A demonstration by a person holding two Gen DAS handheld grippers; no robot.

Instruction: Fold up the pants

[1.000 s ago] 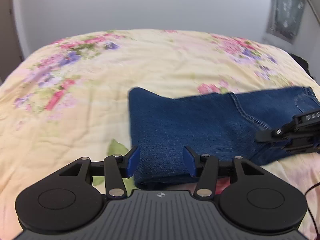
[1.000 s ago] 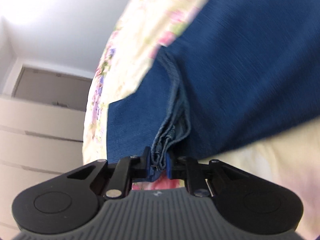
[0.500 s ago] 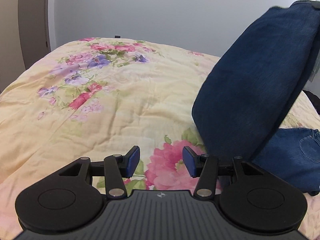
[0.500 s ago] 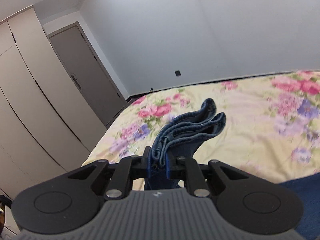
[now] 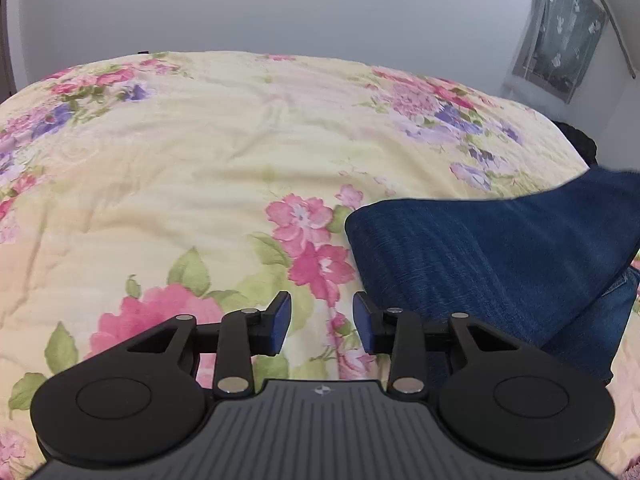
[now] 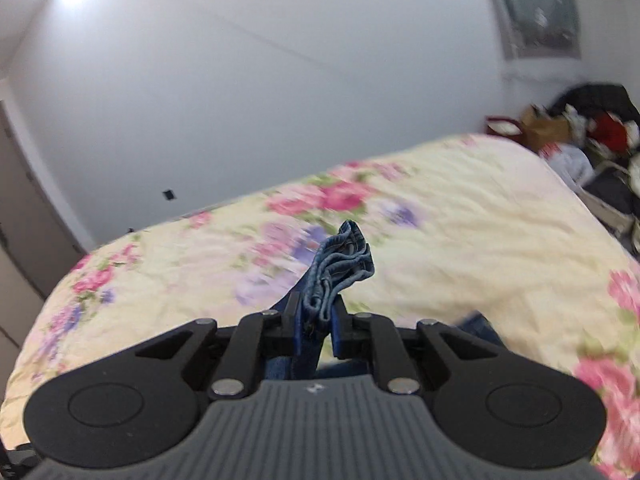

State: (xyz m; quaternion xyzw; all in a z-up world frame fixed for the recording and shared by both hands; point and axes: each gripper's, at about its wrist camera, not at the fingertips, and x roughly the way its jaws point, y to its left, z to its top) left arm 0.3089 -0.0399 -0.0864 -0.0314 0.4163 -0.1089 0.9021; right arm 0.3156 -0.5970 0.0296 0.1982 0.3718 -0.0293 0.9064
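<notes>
Kid: On the flowery bedspread (image 5: 224, 168), where are the jeans (image 5: 492, 256) right now?

Helper: They lie at the right side of the bed. One part rests flat and another part slopes up off the edge of the picture. The right gripper (image 6: 316, 320) is pinched tight on the bunched hem (image 6: 340, 264) of the jeans and holds it up over the bed.

Kid: And the left gripper (image 5: 321, 322)?

Helper: Its blue pads are apart with nothing between them, only the bedspread below. They have just been closing a bit. It sits just beside the folded edge of the jeans.

Kid: How should the fold go?

Helper: The hem likely needs to come down straight over the flat part, edges lined up. The left gripper could press the crease so it does not slide.

Kid: What changed?

Helper: Half a second ago the lifted cloth stood tall like a wall. Now it leans much lower, and the right gripper's view has swung toward the far side of the bed
</notes>
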